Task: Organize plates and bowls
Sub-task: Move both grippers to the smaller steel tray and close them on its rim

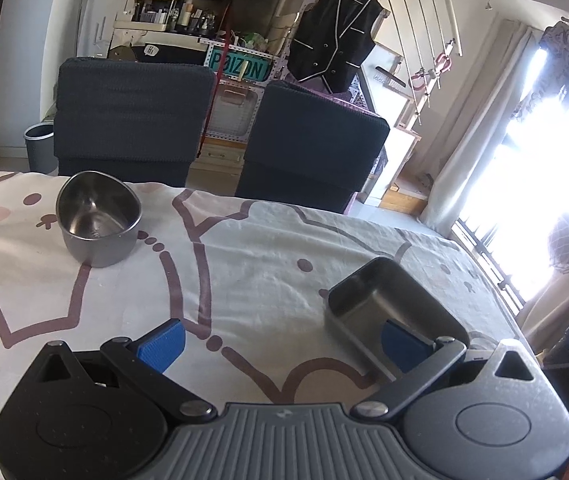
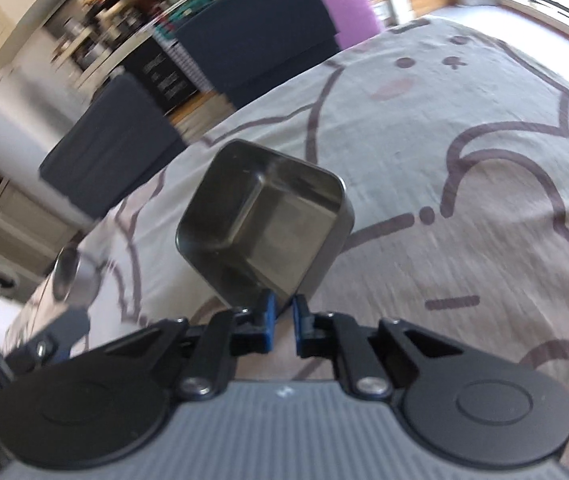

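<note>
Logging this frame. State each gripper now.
Left gripper: open, holding nothing.
Right gripper: shut on the square metal bowl wall.

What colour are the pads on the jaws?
Blue pads, ribbed, on black linkage arms; the left wrist view shows them best.

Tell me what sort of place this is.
Probably a lived-in home dining area: a table under a cartoon-print cloth, two dark chairs pulled up, cluttered shelves behind, and a vest hanging nearby.

We see a round steel bowl (image 1: pixel 98 220) on the cloth-covered worktop (image 1: pixel 252 264), far left. A square steel bowl (image 1: pixel 380 300) sits well apart, to its right. Two dark chairs (image 1: pixel 132 116) stand behind.
</note>
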